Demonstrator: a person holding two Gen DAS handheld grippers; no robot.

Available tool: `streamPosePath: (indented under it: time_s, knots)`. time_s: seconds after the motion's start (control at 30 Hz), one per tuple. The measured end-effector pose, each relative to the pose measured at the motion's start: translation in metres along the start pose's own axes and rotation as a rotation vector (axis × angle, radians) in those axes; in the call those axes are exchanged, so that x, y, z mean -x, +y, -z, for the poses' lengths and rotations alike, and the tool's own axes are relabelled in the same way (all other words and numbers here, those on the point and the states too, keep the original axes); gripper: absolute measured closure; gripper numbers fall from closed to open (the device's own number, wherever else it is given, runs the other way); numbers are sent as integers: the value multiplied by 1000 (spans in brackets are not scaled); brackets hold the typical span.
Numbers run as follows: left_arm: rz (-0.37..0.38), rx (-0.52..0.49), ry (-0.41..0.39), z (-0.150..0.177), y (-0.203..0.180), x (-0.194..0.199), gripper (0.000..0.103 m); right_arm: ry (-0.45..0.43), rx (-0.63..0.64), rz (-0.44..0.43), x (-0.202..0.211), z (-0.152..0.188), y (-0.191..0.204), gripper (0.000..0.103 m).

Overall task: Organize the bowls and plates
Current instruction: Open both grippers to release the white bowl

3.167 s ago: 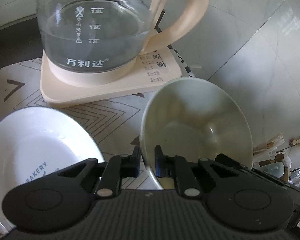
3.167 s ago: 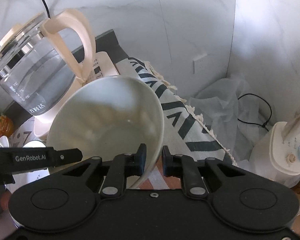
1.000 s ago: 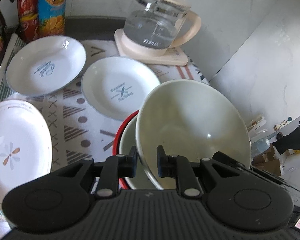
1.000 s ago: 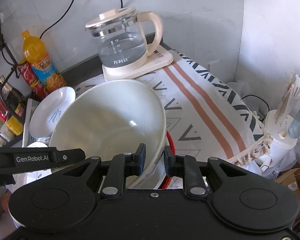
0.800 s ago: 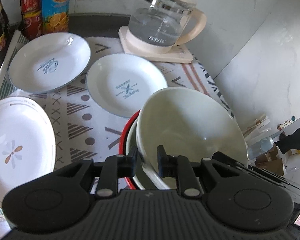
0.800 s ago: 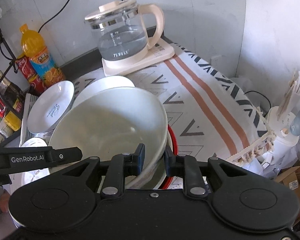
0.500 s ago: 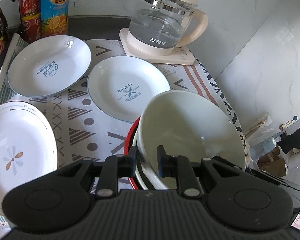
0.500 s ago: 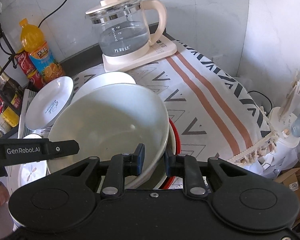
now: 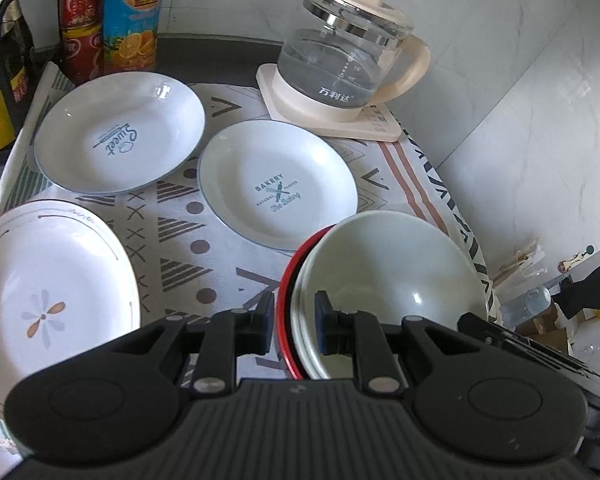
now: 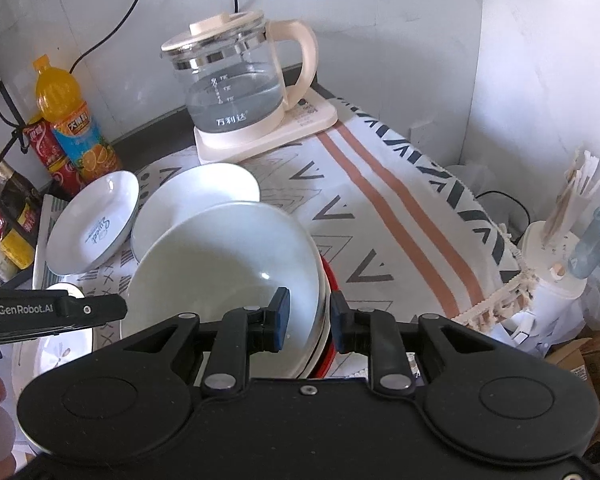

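The pale bowl [image 9: 388, 276] now sits in the red bowl [image 9: 286, 312] near the table's front, both the left gripper [image 9: 290, 322] and right gripper [image 10: 305, 320] have let go, but three plates [image 9: 278, 184] lie unstacked.

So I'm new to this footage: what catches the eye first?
The stack of pale bowls nested in a red-rimmed one, close in front, with both grippers, left and right, open astride its rim. Behind it three white plates lie on the patterned cloth, and a glass kettle stands at the back.
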State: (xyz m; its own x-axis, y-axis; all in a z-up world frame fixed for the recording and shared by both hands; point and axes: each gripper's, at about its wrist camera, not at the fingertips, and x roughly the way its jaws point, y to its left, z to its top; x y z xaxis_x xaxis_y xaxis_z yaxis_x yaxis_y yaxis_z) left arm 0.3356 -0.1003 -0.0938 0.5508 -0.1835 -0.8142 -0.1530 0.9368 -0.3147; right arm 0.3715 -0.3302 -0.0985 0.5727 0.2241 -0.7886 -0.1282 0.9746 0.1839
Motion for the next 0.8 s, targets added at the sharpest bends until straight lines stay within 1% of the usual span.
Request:
streamPosePath:
  time_s: [0.1, 0.17, 0.27, 0.3, 0.43, 0.53, 0.63, 0.7, 0.8]
  knots:
    - [-16, 4, -9, 0, 4, 8, 77, -42, 7, -8, 9, 1, -1, 86]
    - [-22, 2, -29, 1, 7, 17, 67, -54, 4, 0, 13, 3, -2, 95]
    - [-29, 0, -54, 3, 12, 29, 58, -40, -3, 1, 13, 7, -4, 96]
    - [-32, 2, -62, 4, 14, 33, 56, -31, -2, 7, 12, 8, -4, 95]
    - [-49, 9, -81, 9, 25, 44, 47, 11, -17, 0, 12, 14, -2, 92]
    - [-63, 23, -82, 14, 36, 51, 44, 13, -8, -4, 18, 19, 4, 89]
    - [-72, 28, -93, 21, 46, 61, 37, 9, 9, -17, 25, 23, 11, 85]
    - [-86, 28, -110, 25, 51, 67, 35, 10, 19, -41, 29, 25, 16, 83]
    - [-105, 34, -114, 29, 59, 75, 30, -2, 45, -62, 36, 26, 25, 72]
